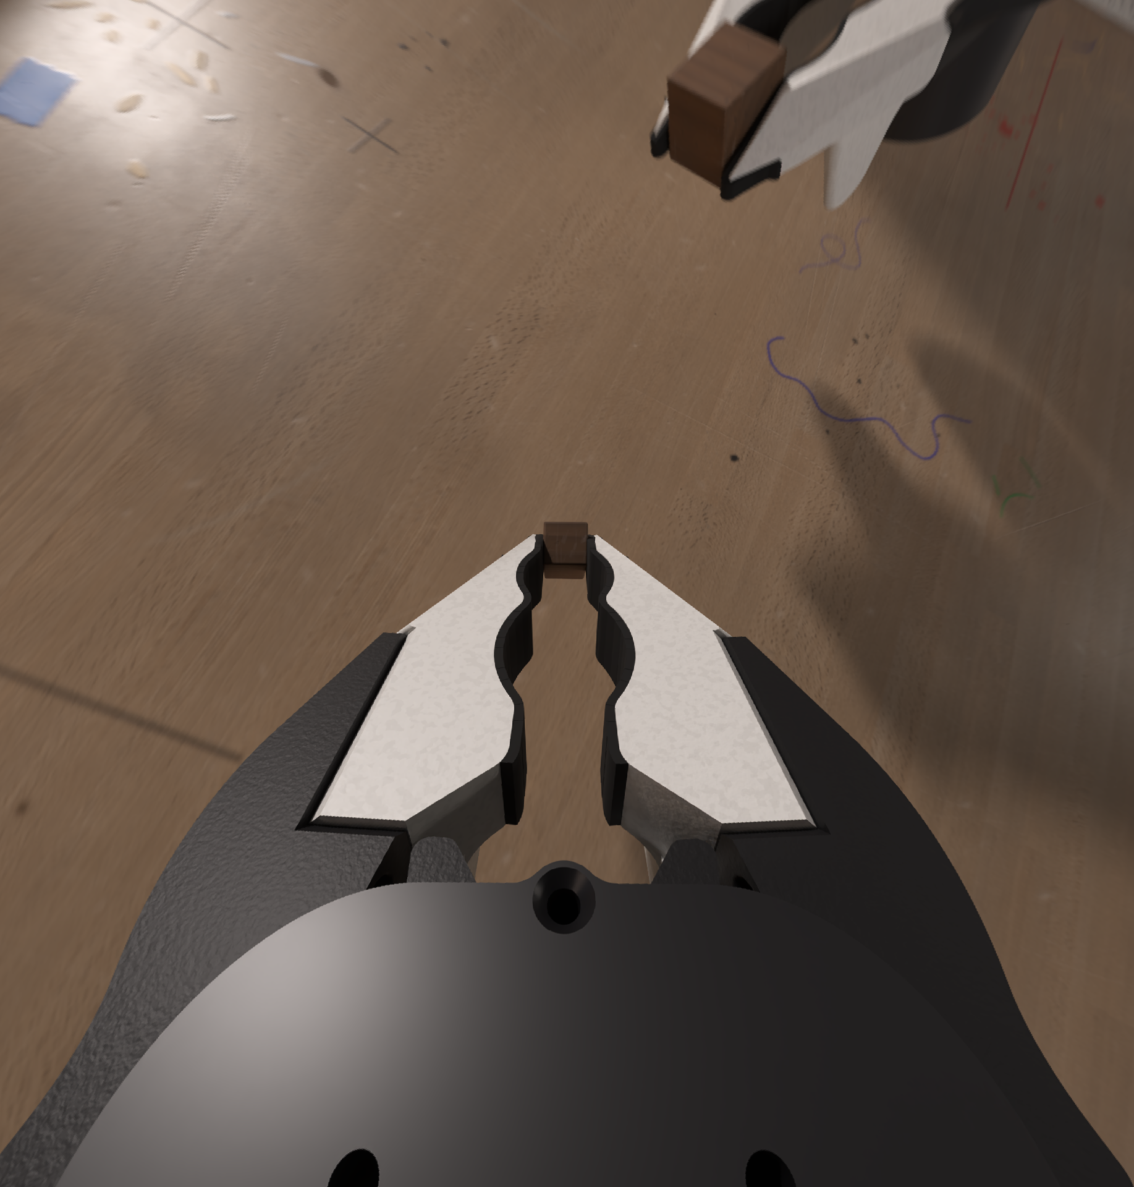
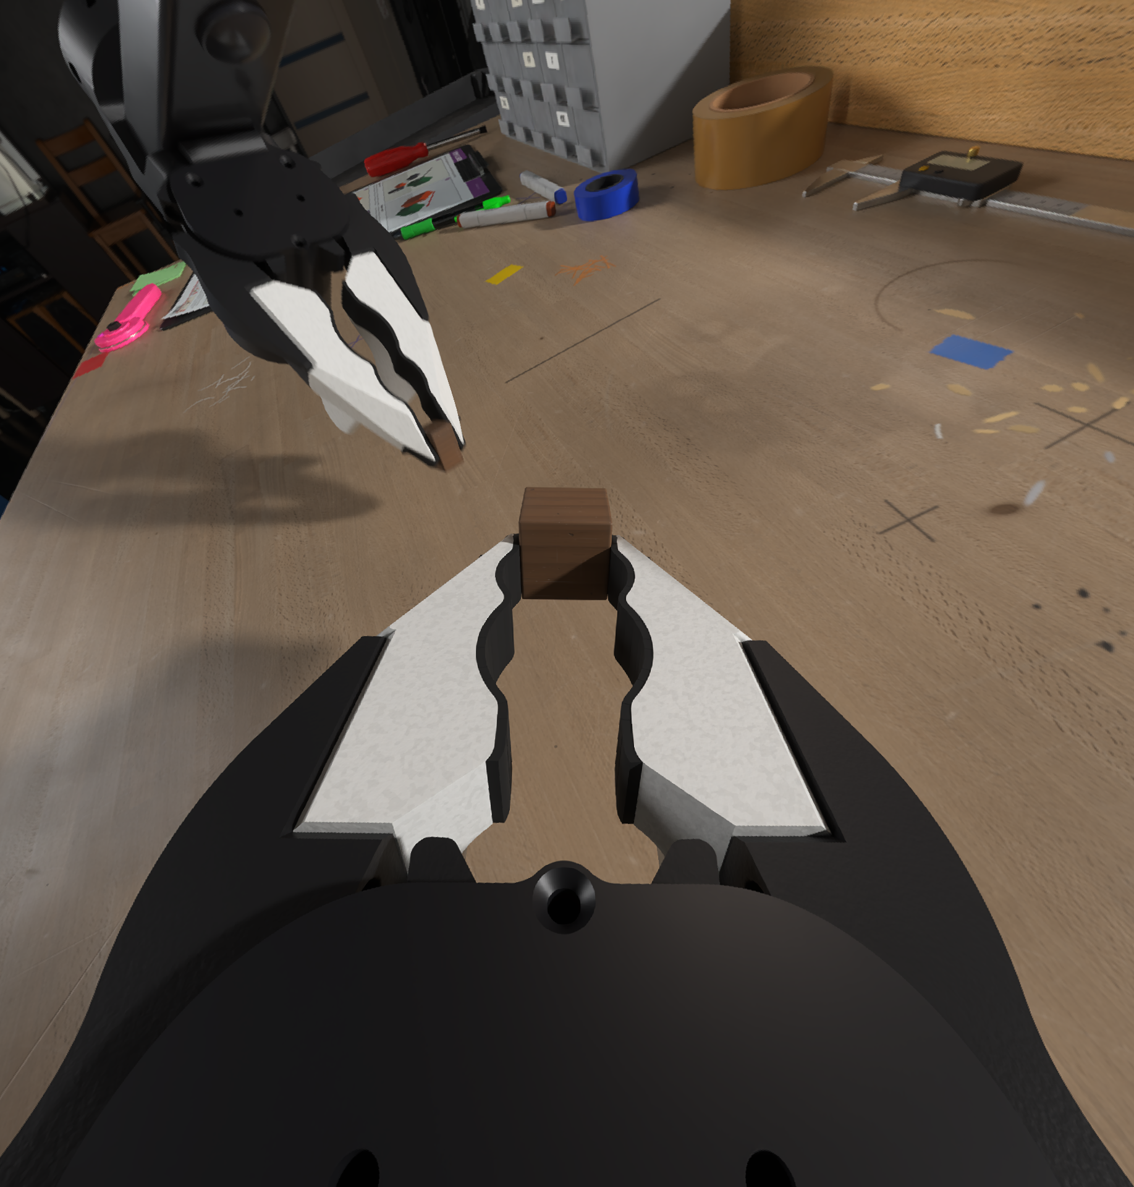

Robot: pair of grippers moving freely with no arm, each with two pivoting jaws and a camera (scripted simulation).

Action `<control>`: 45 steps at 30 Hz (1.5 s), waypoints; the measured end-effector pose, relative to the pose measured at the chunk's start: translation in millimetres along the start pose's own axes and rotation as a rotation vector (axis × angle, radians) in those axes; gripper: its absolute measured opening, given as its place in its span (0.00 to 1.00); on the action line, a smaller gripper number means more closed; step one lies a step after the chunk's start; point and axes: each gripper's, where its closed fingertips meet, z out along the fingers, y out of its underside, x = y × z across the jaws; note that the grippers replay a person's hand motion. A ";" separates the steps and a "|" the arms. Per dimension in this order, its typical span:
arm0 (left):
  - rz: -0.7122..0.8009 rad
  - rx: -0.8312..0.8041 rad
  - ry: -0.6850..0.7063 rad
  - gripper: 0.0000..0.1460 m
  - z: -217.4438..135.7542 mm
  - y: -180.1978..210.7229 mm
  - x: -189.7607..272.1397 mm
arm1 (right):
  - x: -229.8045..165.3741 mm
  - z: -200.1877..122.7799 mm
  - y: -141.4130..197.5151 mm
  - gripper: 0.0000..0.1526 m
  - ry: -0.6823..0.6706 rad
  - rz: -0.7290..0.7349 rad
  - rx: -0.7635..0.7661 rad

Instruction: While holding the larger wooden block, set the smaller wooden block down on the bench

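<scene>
clearly the smaller wooden block (image 1: 565, 550), a plain dark-brown cube, sits pinched between the left gripper (image 1: 565, 557) jaws at their very tips, above the desk (image 1: 358, 385). the larger wooden block (image 2: 565, 543), same brown with faint grain, is clamped in the right gripper (image 2: 565, 565) jaws. the desk is pale scuffed wood with pencil crosses. beyond the right jaws lie a blue tape roll (image 2: 606, 193), a brown tape roll (image 2: 762, 128), calipers (image 2: 962, 176) and markers (image 2: 506, 212), well apart.

My left hand-held gripper (image 1: 565, 557) covers the smaller block's (image 1: 565, 551) sides. The other hand-held gripper (image 1: 712, 160) is cut off by the left wrist view's top edge (the bench (image 1: 294, 417) there looks blurred).
</scene>
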 end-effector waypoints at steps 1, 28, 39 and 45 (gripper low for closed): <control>0.023 -0.028 0.005 0.08 9.0 -0.9 1.9 | 0.8 -1.2 -0.4 0.17 0.006 -0.001 0.004; -0.259 0.525 0.064 0.16 -67.5 -72.5 -79.4 | 13.3 -9.9 -1.4 0.17 0.036 0.051 0.042; -0.498 0.586 -0.698 0.16 -141.9 8.4 -237.7 | 83.8 -91.3 9.6 0.17 0.425 0.001 -0.132; -0.399 0.551 -0.716 0.17 -133.8 -3.1 -233.2 | 117.9 -173.5 50.5 0.17 0.573 0.064 -0.374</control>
